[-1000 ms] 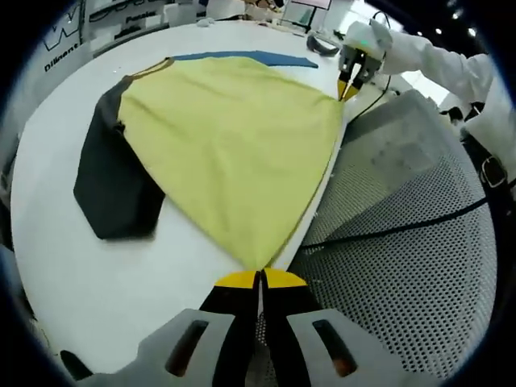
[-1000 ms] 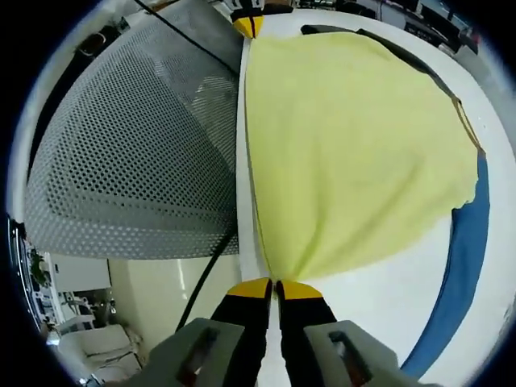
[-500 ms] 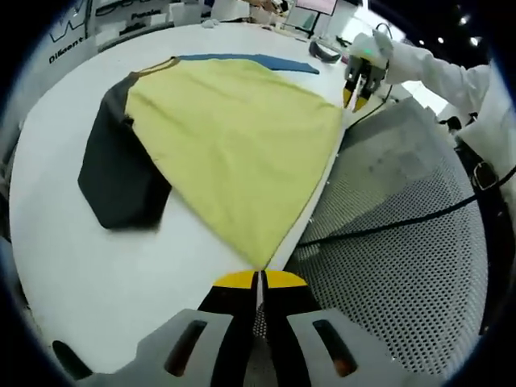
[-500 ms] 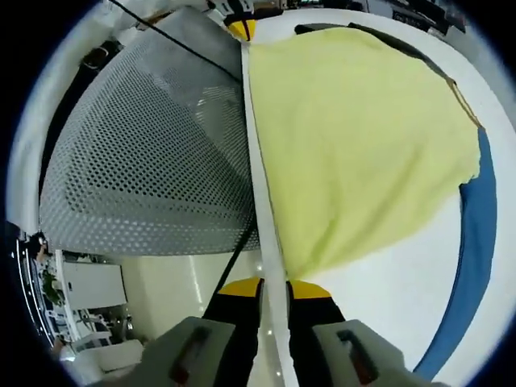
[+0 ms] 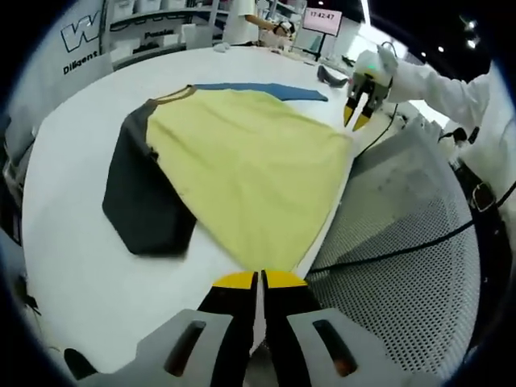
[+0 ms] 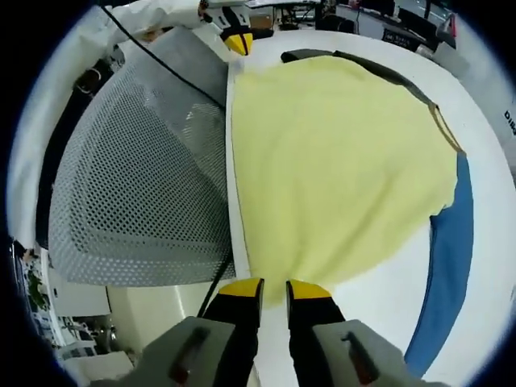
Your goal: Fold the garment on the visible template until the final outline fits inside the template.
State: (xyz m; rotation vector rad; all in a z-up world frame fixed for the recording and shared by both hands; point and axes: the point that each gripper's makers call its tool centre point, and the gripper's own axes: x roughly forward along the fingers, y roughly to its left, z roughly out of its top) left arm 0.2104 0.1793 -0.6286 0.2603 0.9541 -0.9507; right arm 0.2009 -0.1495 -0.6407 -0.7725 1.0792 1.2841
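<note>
A yellow garment [image 5: 250, 177] with a dark grey sleeve [image 5: 141, 201] lies spread flat on the white table [image 5: 72, 266], partly covering a blue template [image 5: 258, 87]. My left gripper [image 5: 260, 280] sits at the table's near edge, jaws together on the garment's hem corner. In the right gripper view the garment [image 6: 339, 161] lies ahead and the blue template [image 6: 447, 266] shows along its right side. My right gripper [image 6: 275, 288] stands open just short of the other hem corner, holding nothing. It also appears in the left gripper view as the right gripper [image 5: 359, 117], lifted above the cloth.
A grey perforated metal surface [image 5: 403, 242] borders the table edge, with a black cable [image 5: 387, 251] running across it. A person's white sleeve [image 5: 439, 76] holds the far gripper. Boxes and a screen [image 5: 322, 18] stand beyond the table.
My right gripper has opened, let go of the hem corner and drawn back a little. The garment has settled flat. My left gripper stays closed at its corner.
</note>
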